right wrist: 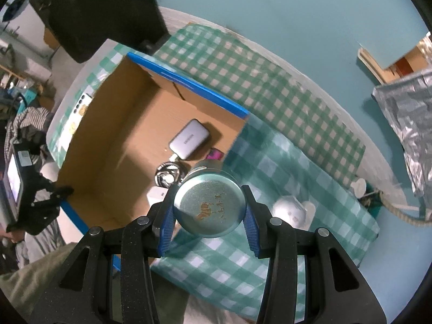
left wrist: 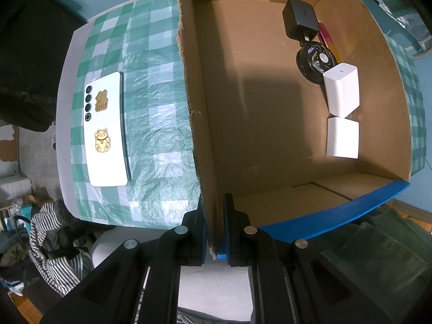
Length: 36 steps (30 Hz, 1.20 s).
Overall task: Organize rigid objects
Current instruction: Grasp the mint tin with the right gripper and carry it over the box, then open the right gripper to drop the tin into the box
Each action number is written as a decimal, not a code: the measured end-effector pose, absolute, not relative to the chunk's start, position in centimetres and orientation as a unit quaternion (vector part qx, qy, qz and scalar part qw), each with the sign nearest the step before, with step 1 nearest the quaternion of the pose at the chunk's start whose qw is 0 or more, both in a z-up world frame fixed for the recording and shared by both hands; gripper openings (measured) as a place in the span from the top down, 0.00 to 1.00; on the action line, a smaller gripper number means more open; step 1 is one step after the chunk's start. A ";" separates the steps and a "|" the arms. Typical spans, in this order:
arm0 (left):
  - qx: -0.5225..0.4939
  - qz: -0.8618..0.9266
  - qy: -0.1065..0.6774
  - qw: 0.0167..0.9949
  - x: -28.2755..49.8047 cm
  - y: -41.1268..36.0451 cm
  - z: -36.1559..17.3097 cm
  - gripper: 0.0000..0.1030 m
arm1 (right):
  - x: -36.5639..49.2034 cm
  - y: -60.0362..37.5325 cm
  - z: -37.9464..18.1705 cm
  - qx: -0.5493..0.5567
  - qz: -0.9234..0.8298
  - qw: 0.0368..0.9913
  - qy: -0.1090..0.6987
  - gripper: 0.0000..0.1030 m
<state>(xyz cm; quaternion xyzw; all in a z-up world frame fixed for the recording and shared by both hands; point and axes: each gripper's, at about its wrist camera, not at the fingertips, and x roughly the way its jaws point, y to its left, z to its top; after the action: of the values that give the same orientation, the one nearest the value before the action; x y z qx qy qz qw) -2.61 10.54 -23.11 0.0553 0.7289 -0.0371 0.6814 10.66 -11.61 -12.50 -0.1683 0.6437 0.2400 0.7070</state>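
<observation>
**Right claw carrying tin toward box, left claw bracing the wall**

Right claw clamped on a round grey-green metal tin with a gold emblem on its lid, blue pads pressing the tin's sides, held in the air over the near corner of the open brown cardboard box with blue-taped rims. Left claw closed together on the box's ragged side wall, pinching the cardboard and steadying it.

Inside the box already: black rectangular charger, small black round fan, two white cube-shaped adapters, all crowded along one wall; much bare cardboard floor elsewhere. Still outside on the green-and-white checked table: white phone with gold cat stickers, lying flat just beside the box wall.

To do well, by judgement: keep the squeeze even, since a smooth round tin can roll or slip out between flat pads. Carry well clear of the rim before lowering, then descend straight onto the bare floor patch, apart from the fan and adapters, to avoid knocking them. Set the base flat before parting the pads. Keep the left pinch firm so the light box does not slide or tip on the crinkled cloth.
</observation>
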 end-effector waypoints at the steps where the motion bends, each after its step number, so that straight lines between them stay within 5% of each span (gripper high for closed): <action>1: 0.055 -0.037 0.729 0.682 -2.6 10.5 -23.1 0.92 | 10.7 -11.3 -12.7 -0.169 0.242 0.706 0.644 0.57; 36: 0.053 -0.039 0.727 0.683 -2.9 10.9 -23.0 0.91 | 10.7 -7.9 -18.7 -0.209 0.226 0.682 0.663 0.56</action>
<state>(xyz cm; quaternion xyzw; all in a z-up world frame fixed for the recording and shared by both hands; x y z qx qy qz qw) -2.87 10.87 -22.98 0.0531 0.7275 -0.0394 0.6830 10.65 -7.94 -18.67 -0.2092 0.6628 0.2261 0.6825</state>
